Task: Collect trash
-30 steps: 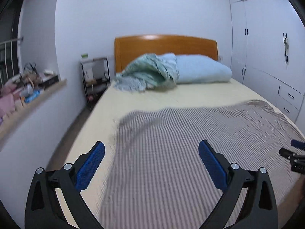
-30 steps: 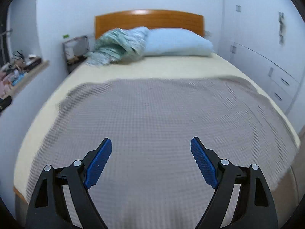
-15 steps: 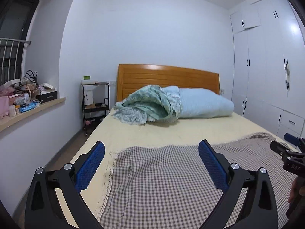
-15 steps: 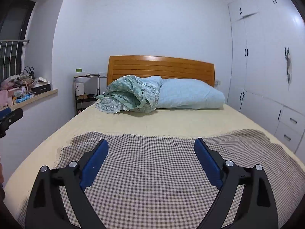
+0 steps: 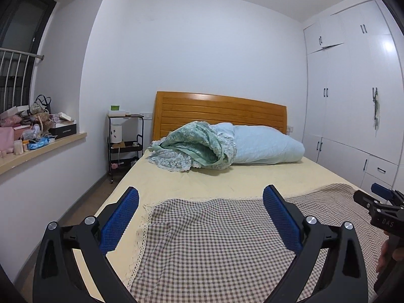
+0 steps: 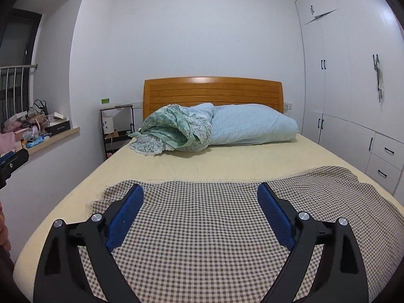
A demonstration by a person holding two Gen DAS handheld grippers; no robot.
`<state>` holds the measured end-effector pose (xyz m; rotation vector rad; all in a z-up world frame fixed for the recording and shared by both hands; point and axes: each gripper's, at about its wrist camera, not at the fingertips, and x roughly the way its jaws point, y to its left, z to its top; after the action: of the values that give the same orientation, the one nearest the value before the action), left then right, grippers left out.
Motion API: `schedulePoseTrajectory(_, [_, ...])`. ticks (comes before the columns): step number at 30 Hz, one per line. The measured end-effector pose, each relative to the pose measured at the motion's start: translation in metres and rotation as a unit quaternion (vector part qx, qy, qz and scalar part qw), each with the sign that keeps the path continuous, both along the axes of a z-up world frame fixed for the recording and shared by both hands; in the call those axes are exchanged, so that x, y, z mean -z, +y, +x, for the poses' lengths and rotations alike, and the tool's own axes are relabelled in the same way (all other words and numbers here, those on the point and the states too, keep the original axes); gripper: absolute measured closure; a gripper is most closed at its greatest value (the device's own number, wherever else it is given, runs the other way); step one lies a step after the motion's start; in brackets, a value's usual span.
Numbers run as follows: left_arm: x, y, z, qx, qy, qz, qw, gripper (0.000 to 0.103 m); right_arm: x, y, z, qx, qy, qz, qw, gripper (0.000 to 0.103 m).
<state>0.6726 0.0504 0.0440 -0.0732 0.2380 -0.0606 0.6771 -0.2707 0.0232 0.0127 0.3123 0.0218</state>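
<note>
No trash item stands out in either view. My left gripper [image 5: 200,197] is open and empty, held over the foot of a bed [image 5: 227,176] covered by a checked cloth [image 5: 214,240]. My right gripper [image 6: 200,194] is open and empty over the same checked cloth [image 6: 202,227]. The right gripper also shows at the right edge of the left wrist view [image 5: 378,202]. The left gripper shows at the left edge of the right wrist view [image 6: 12,161].
A green blanket [image 5: 197,146] and a pale blue pillow [image 5: 265,146] lie by the wooden headboard [image 5: 219,111]. A black shelf cart [image 5: 125,146] stands left of the bed. A cluttered window ledge [image 5: 38,136] runs along the left. White wardrobes [image 5: 353,101] line the right wall.
Both grippers have tilted up from looking down at the checked cloth to looking level across the bed towards the headboard. Both stay open.
</note>
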Motion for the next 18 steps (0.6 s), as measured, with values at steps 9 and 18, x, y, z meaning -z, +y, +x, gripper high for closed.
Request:
schedulePoseTrajectory(9, [-0.026,-0.011,-0.105,0.012,-0.015,0.017,0.9997,0.007,-0.012,0.0,-0.078,-0.006,0.018,0.013,1.0,0.016])
schedulePoseTrajectory(18, [-0.031,-0.012,-0.221,0.029,-0.016,0.016,0.9993,0.007,-0.018,0.011,-0.191,-0.033,0.01,-0.002,0.999,0.016])
